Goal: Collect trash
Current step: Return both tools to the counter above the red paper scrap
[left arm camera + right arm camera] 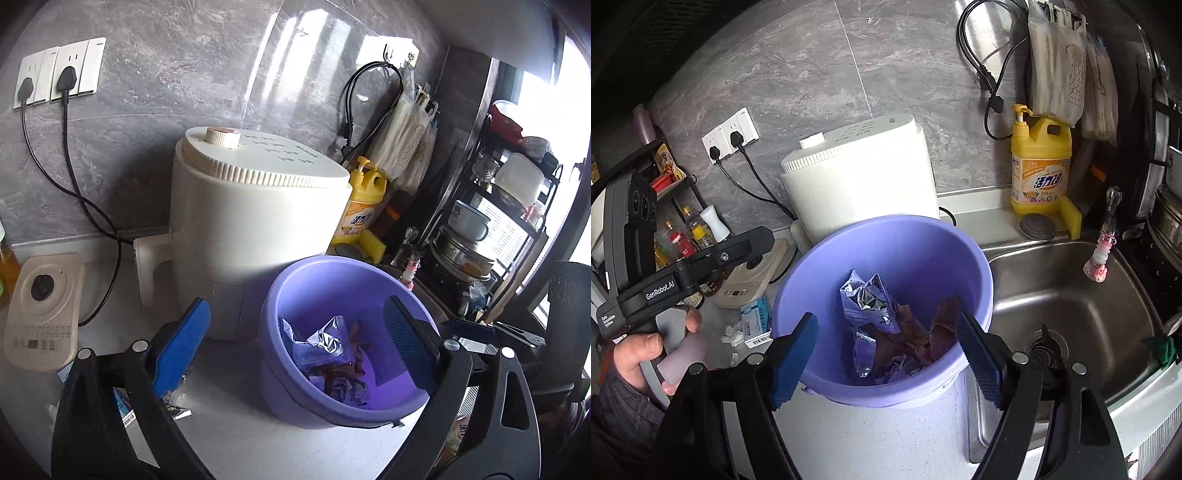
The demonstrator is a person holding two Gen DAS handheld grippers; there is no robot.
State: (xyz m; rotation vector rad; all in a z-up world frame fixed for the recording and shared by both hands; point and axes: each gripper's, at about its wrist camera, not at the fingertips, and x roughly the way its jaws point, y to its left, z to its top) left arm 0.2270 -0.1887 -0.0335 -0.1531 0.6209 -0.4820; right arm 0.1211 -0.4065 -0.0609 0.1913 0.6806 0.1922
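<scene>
A purple plastic bucket (pixel 288 302) (pixel 812 280) stands on the white counter beside the sink. It holds a crumpled foil snack wrapper (pixel 325 343) (pixel 866 299) and brown scraps (pixel 942 332). My left gripper (pixel 299 347) is open and empty, level with the bucket's rim, one finger on each side. My right gripper (pixel 886 358) is open and empty just above the bucket's near rim. The left gripper's body also shows in the right wrist view (pixel 683 273), held by a hand. A small blue-white box (pixel 755 321) and crumpled bits (pixel 733 336) lie on the counter left of the bucket.
A white appliance (pixel 258 206) (pixel 864 166) stands behind the bucket. A yellow detergent bottle (pixel 1039 166) and a yellow sponge (pixel 1071 218) sit by the steel sink (pixel 1071 295). A beige device (pixel 44 310), wall sockets (pixel 59 74), a dish rack (pixel 498 206) and condiment bottles (pixel 683 240) surround the counter.
</scene>
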